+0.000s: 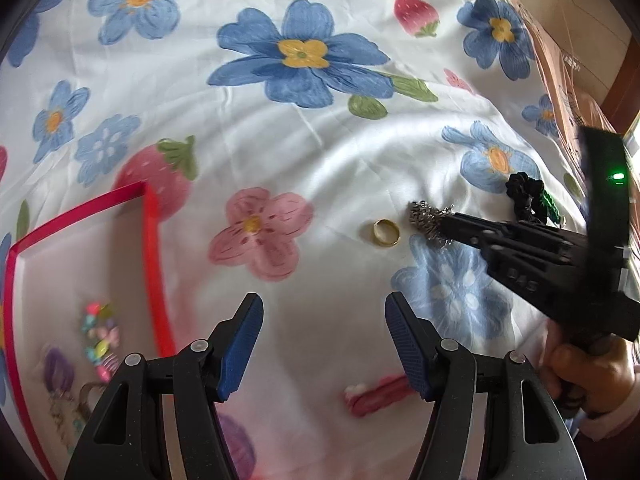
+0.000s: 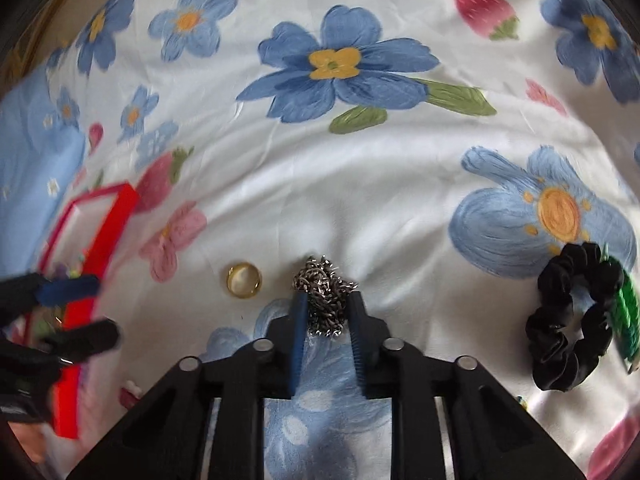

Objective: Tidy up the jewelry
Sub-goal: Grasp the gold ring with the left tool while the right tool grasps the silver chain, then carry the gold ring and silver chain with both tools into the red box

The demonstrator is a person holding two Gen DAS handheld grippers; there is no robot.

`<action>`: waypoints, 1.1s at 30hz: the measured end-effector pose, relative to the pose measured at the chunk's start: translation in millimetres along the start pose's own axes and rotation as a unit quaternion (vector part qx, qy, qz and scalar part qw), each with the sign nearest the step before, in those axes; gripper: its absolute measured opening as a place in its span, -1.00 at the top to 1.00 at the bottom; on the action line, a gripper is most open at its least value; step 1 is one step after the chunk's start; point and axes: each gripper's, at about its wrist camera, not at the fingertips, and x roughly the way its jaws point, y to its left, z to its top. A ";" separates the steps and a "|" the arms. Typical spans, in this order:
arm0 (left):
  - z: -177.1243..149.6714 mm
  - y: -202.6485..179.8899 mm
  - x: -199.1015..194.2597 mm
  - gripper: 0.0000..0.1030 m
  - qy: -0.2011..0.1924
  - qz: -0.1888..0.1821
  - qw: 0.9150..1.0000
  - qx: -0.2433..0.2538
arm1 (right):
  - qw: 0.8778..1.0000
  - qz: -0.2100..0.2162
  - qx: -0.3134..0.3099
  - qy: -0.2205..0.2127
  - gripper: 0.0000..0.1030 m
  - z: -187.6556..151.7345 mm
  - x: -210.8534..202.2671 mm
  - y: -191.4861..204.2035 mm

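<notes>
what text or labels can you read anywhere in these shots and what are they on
"DAS", or close to it: raised letters on the black body of the right tongs, seen from the left wrist view; partly blurred, so not certain.
Printed marks on the brown cardboard at the upper right edge: too small and blurred to read.
Nothing readable on the red box, gold ring or floral cloth.

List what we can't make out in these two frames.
- Tray contents: left view, motion blur; beads and charms unreadable.
- Chain grip: right view, right gripper fingers flank it; contact unclear.
- Green item: behind scrunchie, at the edge.
- Pink item: left view, blurred, partly behind left gripper.
</notes>
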 end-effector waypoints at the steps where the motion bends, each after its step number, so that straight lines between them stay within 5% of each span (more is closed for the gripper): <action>1: 2.8 -2.6 4.6 -0.23 0.002 -0.001 1.000 0.002 | 1.000 -0.002 0.005 -0.002 0.85 0.3 -3.8 -1.8; 10: 27.2 -35.7 52.9 -0.17 0.016 0.000 0.999 0.037 | 0.997 0.042 0.042 -0.057 0.86 -0.4 -56.0 -10.8; 12: 31.5 -39.4 66.4 0.23 0.023 0.005 0.999 0.041 | 0.996 0.047 0.045 -0.067 0.88 -0.5 -64.0 -11.5; 16: 38.1 -41.7 79.3 0.60 0.021 0.009 0.999 0.042 | 0.994 0.054 0.054 -0.079 0.88 -2.3 -76.8 -13.8; 24: 36.7 -32.7 62.1 0.62 0.001 -0.012 1.000 0.028 | 0.992 0.064 0.061 -0.090 0.88 -3.4 -86.8 -14.3; 33: 15.7 -5.5 -8.8 0.62 -0.042 -0.034 0.999 0.005 | 0.989 0.081 0.040 -0.114 0.88 4.5 -108.5 9.8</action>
